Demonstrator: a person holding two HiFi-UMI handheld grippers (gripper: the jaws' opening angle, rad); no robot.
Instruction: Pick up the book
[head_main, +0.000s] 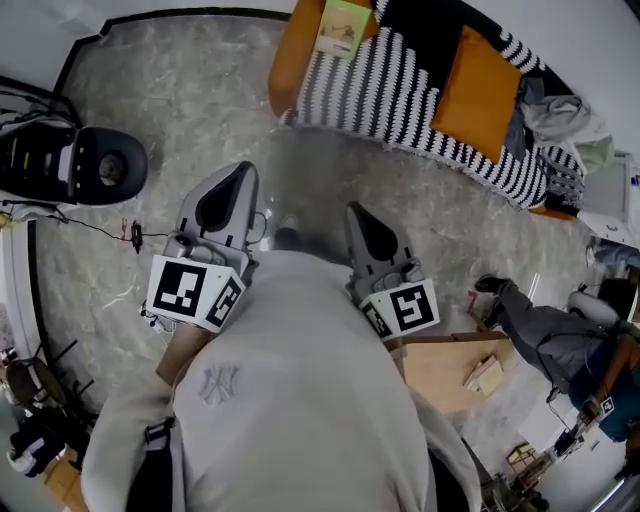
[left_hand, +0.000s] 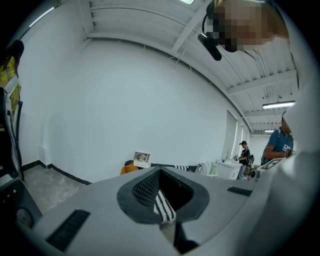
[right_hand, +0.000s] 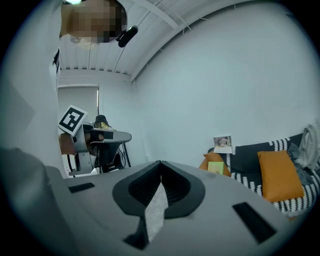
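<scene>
Closest to the lens is the person's pale grey sweatshirt (head_main: 290, 400), soft fleece with an interlocking "NY" monogram (head_main: 218, 383) stitched tone on tone at the chest.

Ahead of it, the left gripper (head_main: 243, 170) has its two fingers pressed together at the tips. Their ribbed black pads (left_hand: 145, 190) bow apart behind the tips into a teardrop-shaped hollow with nothing in it. The right gripper (head_main: 356, 208) is closed the same way, its tips meeting in a thin seam and its grip empty.

Both grippers have smooth, rounded grey plastic shells with black inserts. Each carries a white cube printed with bold black square markers, the left cube (head_main: 195, 290) and the right cube (head_main: 405, 308). The hands sit behind the cubes, mostly hidden. The two grippers are held side by side in front of the chest, tilted slightly downward and aimed at the sofa (head_main: 520, 140).

The book (head_main: 343, 27), thin with a light green cover, rests on an orange cushion (head_main: 295, 55) at the left end of the sofa, well apart from both grippers. Its print is too small to read. A knitted throw (head_main: 400, 90) with black and white stripes drapes over the seat, beside a second, square orange cushion (head_main: 478, 95). Grey, marbled floor (head_main: 180, 90) lies between the sofa and the person.
</scene>
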